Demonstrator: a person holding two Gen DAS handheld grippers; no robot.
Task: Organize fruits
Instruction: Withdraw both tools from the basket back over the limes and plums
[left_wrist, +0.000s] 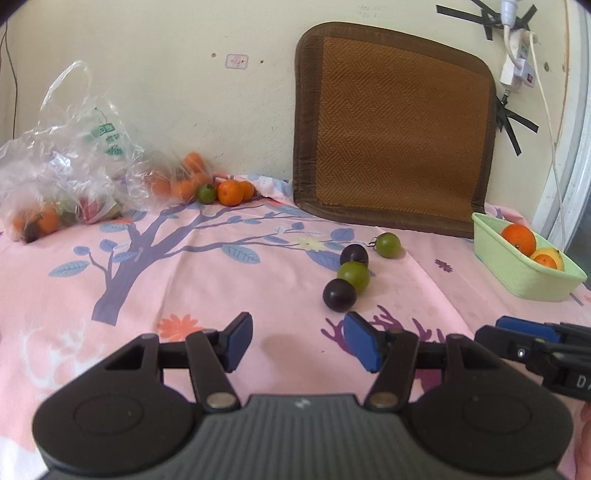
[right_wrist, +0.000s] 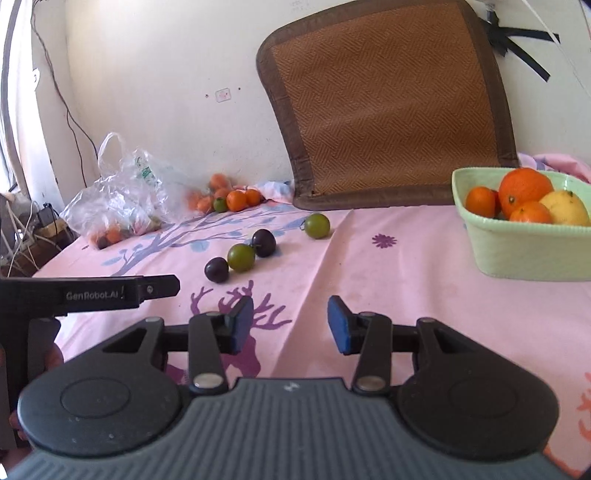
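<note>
Both claws (left_wrist: 297, 341) (right_wrist: 290, 325) part-open — empty

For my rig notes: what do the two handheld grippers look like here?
Both the left gripper and right gripper match: black linkage arms with silver pivot pins, blue fingertip pads, rounded black housings flanking a ribbed grey centre body. White "GenRobot.AI" lettering runs along the left gripper's side.
</note>
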